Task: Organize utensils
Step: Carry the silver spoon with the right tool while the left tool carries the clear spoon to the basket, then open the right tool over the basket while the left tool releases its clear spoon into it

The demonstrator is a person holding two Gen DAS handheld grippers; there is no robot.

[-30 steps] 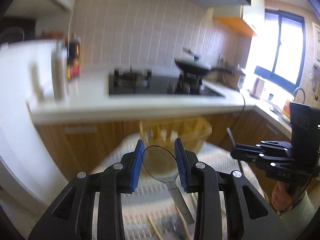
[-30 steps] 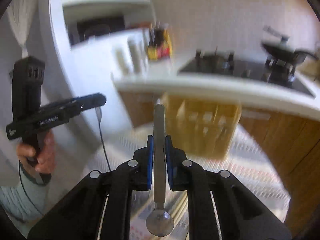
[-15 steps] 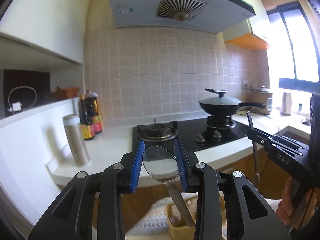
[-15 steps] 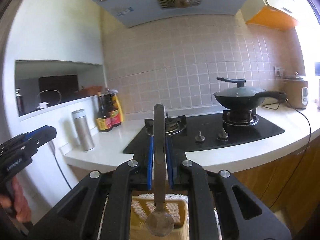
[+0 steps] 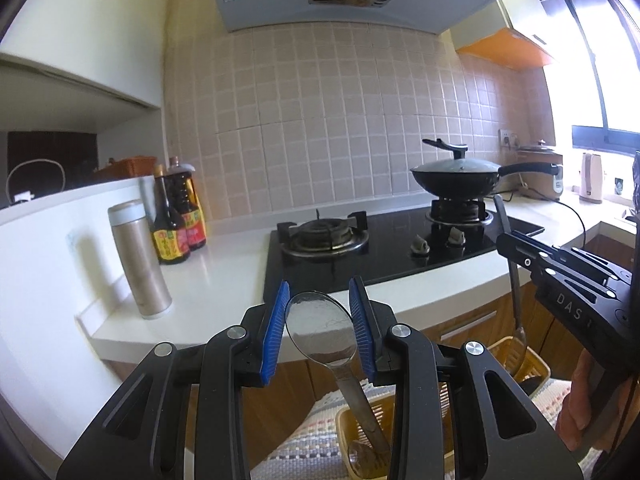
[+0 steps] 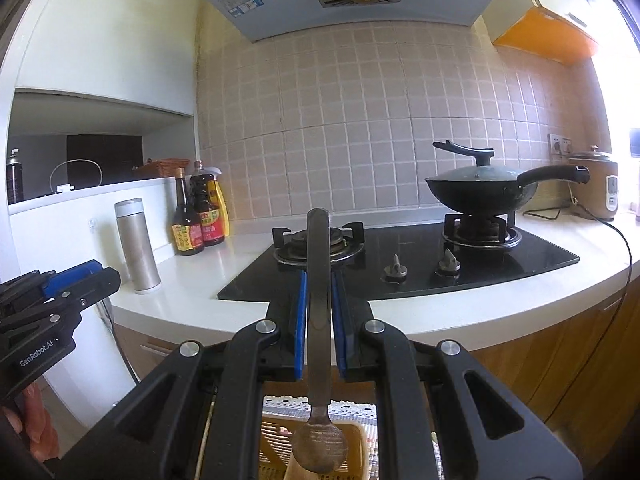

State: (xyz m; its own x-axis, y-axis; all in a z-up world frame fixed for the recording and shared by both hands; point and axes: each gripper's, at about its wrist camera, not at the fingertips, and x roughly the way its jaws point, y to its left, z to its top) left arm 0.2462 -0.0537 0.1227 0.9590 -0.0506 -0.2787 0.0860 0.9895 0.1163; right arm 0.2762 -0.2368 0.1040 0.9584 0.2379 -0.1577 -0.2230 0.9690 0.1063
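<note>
My left gripper (image 5: pixel 320 330) is shut on a metal spoon (image 5: pixel 322 330), bowl up between the blue pads, handle hanging down toward a yellow basket (image 5: pixel 348 420). My right gripper (image 6: pixel 319 312) is shut on a second metal spoon (image 6: pixel 319 280) by its handle, bowl hanging down over the yellow basket (image 6: pixel 276 444). The right gripper (image 5: pixel 504 242) with its spoon also shows at the right of the left wrist view. The left gripper (image 6: pixel 76 276) shows at the left edge of the right wrist view.
A white counter (image 6: pixel 460 304) holds a black gas hob (image 6: pixel 400 264), a lidded wok (image 6: pixel 480 192), a steel flask (image 6: pixel 136 246) and sauce bottles (image 6: pixel 200 220). A woven mat (image 5: pixel 304 432) lies under the basket. Wooden cabinets (image 6: pixel 560 360) stand below the counter.
Both grippers have tilted up from the basket and mat toward the counter and wall, each still holding its spoon. The view has steadied from the blur a second ago.
</note>
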